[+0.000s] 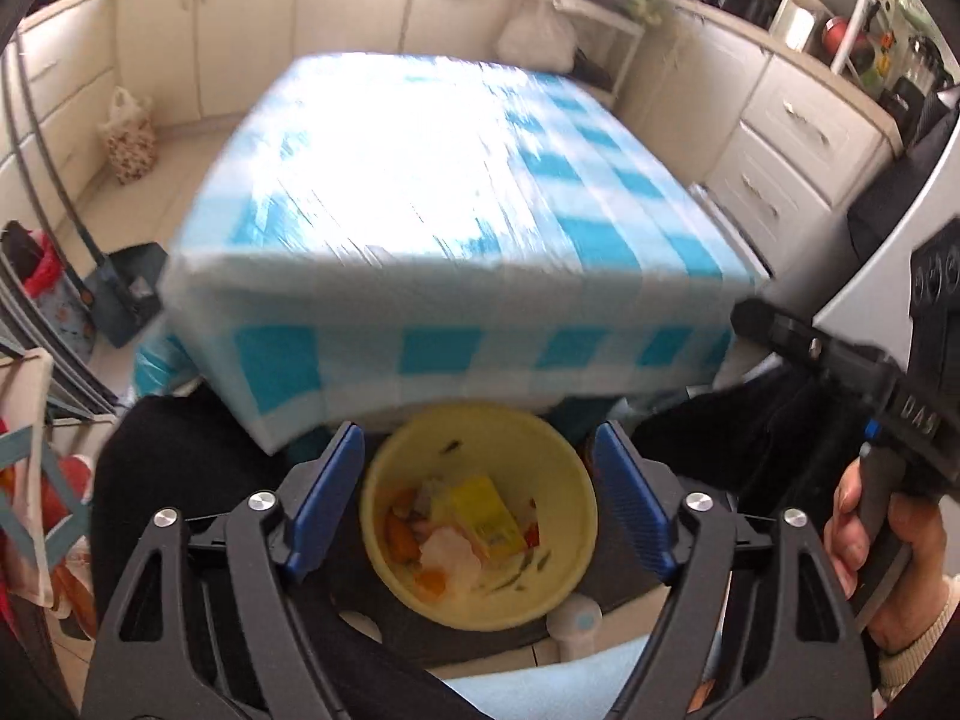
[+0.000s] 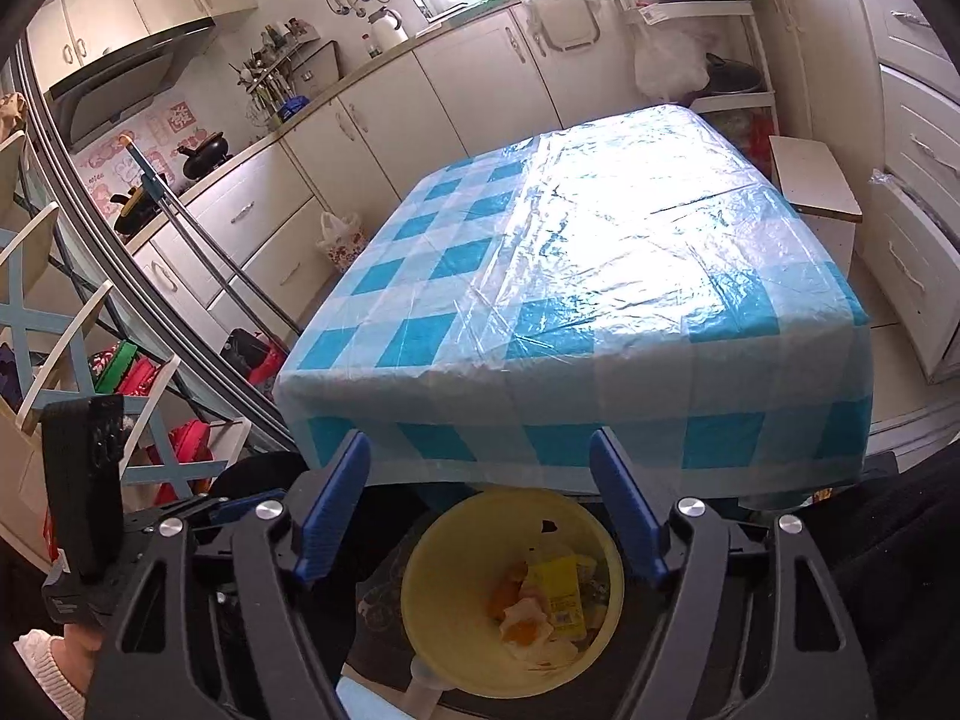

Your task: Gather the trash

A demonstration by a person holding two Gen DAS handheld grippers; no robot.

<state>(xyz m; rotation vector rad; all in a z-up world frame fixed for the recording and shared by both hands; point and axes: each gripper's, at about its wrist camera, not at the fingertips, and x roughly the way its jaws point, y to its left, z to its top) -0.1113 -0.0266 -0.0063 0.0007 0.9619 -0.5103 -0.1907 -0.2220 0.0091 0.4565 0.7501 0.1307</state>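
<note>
Trash point(image 1: 474, 525) sat piled in a yellow bin point(image 1: 384, 480) on the floor, right under the near edge of the counter point(image 1: 420, 192): a yellow carton point(image 2: 561, 597), orange peel and some pale scraps. Both grippers hung over the bin with nothing in them. The left gripper point(image 1: 478, 498) had its blue pads spread wide on either side of the bin, and the right gripper point(image 2: 480, 510) was just as wide. A checked blue cloth under clear plastic covered the counter. A hand point(image 1: 882, 564) held the right gripper's handle.
</note>
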